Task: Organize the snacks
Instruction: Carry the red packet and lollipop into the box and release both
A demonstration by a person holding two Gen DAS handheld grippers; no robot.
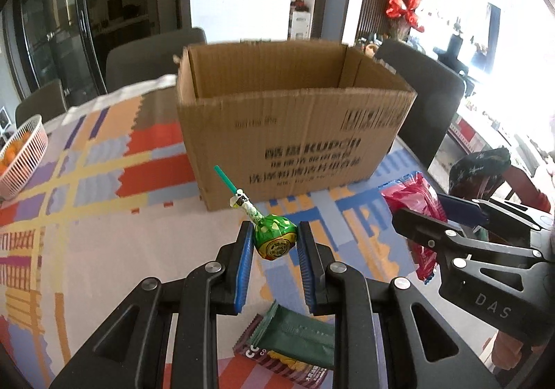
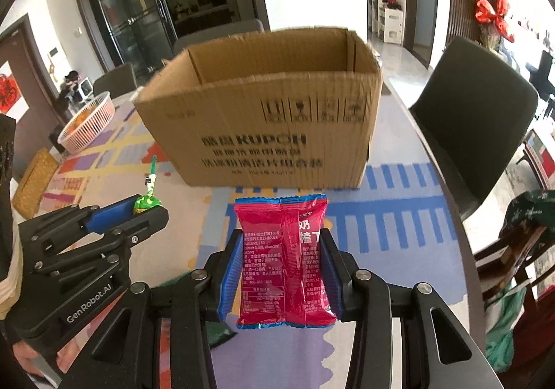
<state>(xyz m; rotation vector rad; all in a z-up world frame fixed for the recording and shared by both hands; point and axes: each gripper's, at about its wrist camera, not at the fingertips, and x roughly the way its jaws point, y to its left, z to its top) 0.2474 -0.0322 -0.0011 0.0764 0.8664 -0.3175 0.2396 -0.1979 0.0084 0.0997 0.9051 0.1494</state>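
the left gripper (image 1: 275,243) has its blue-padded fingers (image 1: 242,267) closed narrowly on the head of a green foil-wrapped lollipop (image 1: 275,238), its teal stick slanting up toward the open brown cardboard box (image 1: 295,125). the right gripper (image 2: 281,260) pinches a red and blue plastic snack packet (image 2: 282,260) by its two sides, above the colourful patterned tablecloth (image 1: 104,180) just before the box. a dark green snack wrapper (image 1: 298,337) lies on the cloth beneath the left gripper. a white basket of oranges (image 2: 88,121) sits far left.
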